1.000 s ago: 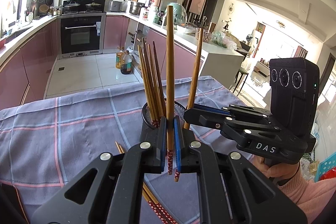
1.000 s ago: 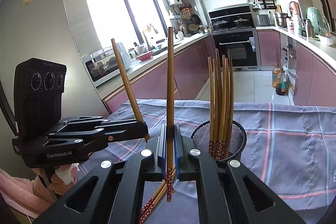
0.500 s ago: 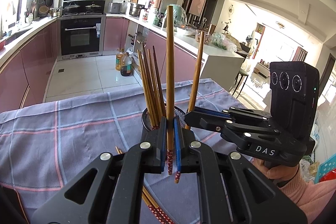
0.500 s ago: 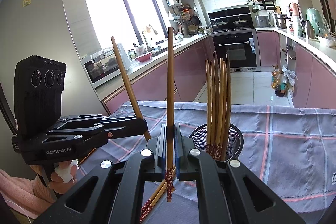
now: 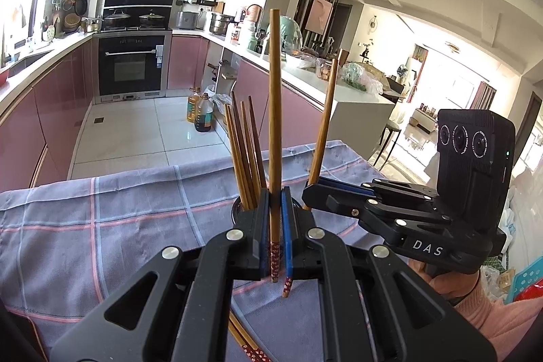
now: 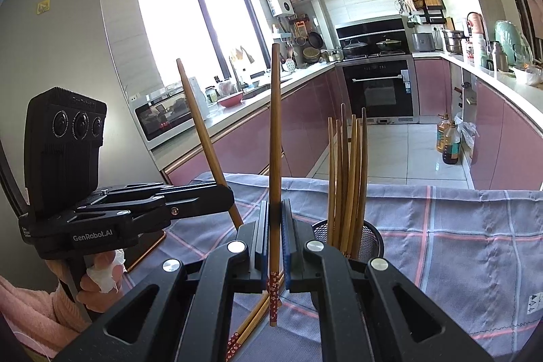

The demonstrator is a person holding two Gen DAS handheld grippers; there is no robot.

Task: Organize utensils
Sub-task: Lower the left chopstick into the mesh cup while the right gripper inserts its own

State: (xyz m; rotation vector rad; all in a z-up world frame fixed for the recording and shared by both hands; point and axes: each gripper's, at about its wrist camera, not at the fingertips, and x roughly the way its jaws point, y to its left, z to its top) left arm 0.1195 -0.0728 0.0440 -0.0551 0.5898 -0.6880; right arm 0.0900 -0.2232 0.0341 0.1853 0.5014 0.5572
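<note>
Left view: the left gripper point(image 5: 275, 226) pinches one chopstick point(image 5: 274, 111) upright, ready to drop; the cup point(image 5: 237, 209) sits just ahead.

Right view: the right gripper point(image 6: 275, 236) pinches a stick point(image 6: 275, 138) too; the cup point(image 6: 368, 234) sits ahead-right; loose sticks point(image 6: 253, 321) lie below.

Handheld gripper units, black plastic construction

Left gripper point(image 5: 275, 219) and right gripper point(image 6: 275, 226): blue-lined fingers, silver pivot screws, triple-lens camera blocks; markings "GenRobot.AI" and "DAS". Operator wears pink knit sleeves point(image 5: 502, 321); white wrapping on one finger.
</note>
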